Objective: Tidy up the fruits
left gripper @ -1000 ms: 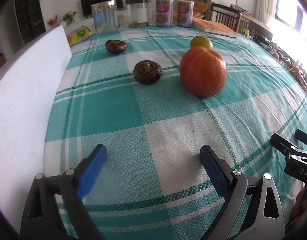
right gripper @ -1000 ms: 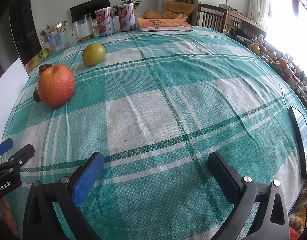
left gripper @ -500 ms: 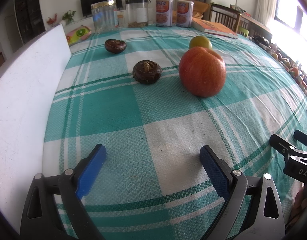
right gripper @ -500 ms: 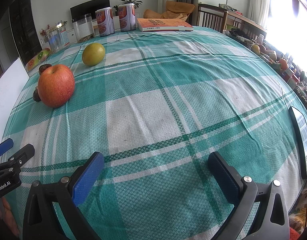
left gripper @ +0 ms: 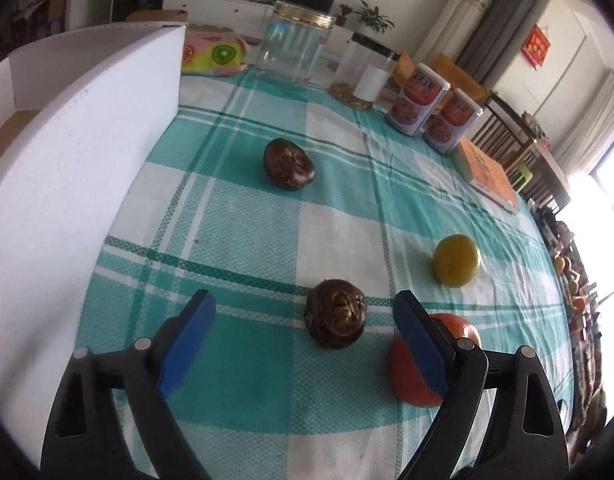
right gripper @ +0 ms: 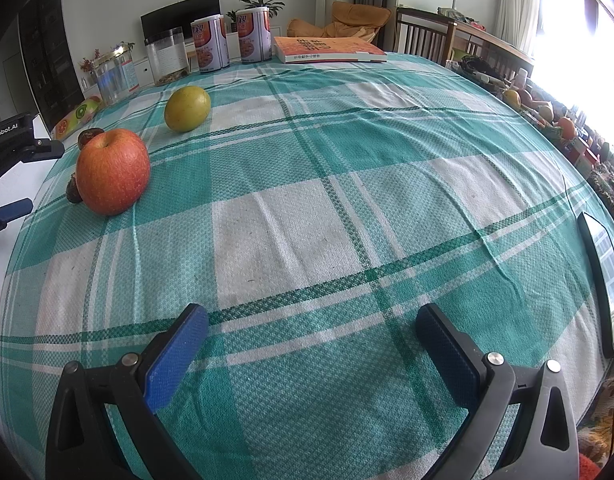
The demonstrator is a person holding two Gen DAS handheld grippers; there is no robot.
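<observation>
Change: since a moment ago I have brought the left hand-held gripper (left gripper: 303, 316) forward and above the fruits; the near brown fruit (left gripper: 335, 313), formerly far ahead, now sits between its spread pads, untouched.
Meaning: I judge the first pick is lined up; nothing is sorted yet.
Left hand-held gripper: jaws wide apart, empty.
Right hand-held gripper (right gripper: 311, 330): unmoved, jaws wide apart, empty, over bare cloth well apart from the fruit.
Near brown fruit: squat, dark, glossy, wrinkled crown.
Far brown fruit (left gripper: 289, 164): similar, lying farther off, near the white box (left gripper: 67, 168).
Apple (right gripper: 112, 171): round, red-orange, smooth; just right of my left gripper's right pad.
Yellow-green fruit (right gripper: 187, 108): small, round, matte; far right.
White box: stiff, flat-walled, at the left edge; likely destination.
Tabletop (right gripper: 347, 208): woven teal-and-white check cloth, slightly rumpled.
</observation>
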